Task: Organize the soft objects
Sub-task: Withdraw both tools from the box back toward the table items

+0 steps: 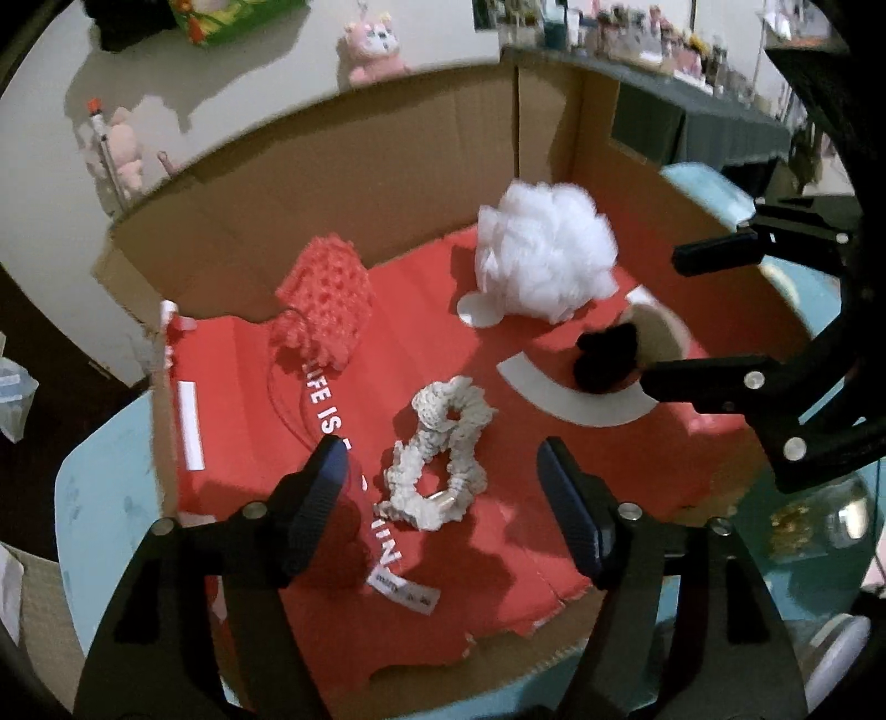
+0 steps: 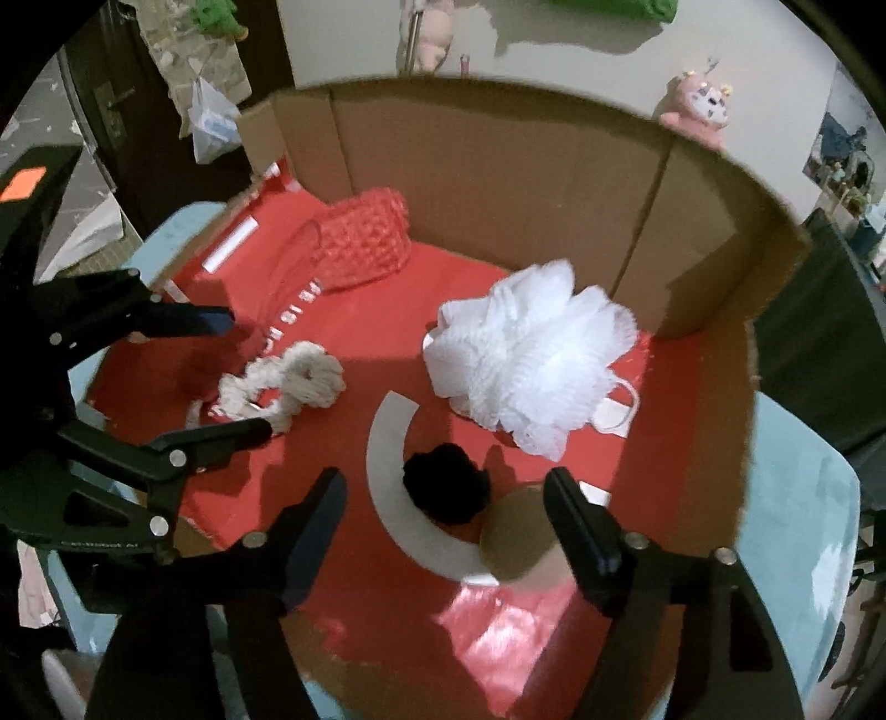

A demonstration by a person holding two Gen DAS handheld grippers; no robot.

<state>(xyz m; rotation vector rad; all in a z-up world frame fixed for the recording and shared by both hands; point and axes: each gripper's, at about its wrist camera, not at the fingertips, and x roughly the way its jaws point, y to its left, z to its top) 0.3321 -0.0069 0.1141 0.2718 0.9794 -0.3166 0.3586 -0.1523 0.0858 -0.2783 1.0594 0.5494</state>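
A cardboard box [image 1: 332, 183] with a red printed floor holds four soft things. A cream scrunchie [image 1: 440, 457] lies between the open fingers of my left gripper [image 1: 443, 493]. A white mesh pouf [image 1: 545, 252] sits at the back right, a red crocheted pouch [image 1: 326, 293] at the back left. A black pompom [image 1: 603, 354] lies by my open right gripper [image 1: 659, 315]. In the right wrist view my right gripper [image 2: 446, 526] is open over the black pompom [image 2: 446, 493]. The pouf [image 2: 526, 357], scrunchie [image 2: 282, 387], pouch [image 2: 362, 246] and left gripper [image 2: 243, 376] show there too.
The box stands on a light blue table [image 1: 105, 487]. A brown round disc [image 2: 518, 540] lies beside the pompom. Pink plush toys [image 1: 371, 47] hang on the wall behind. A dark cluttered shelf [image 1: 709, 122] runs at the right.
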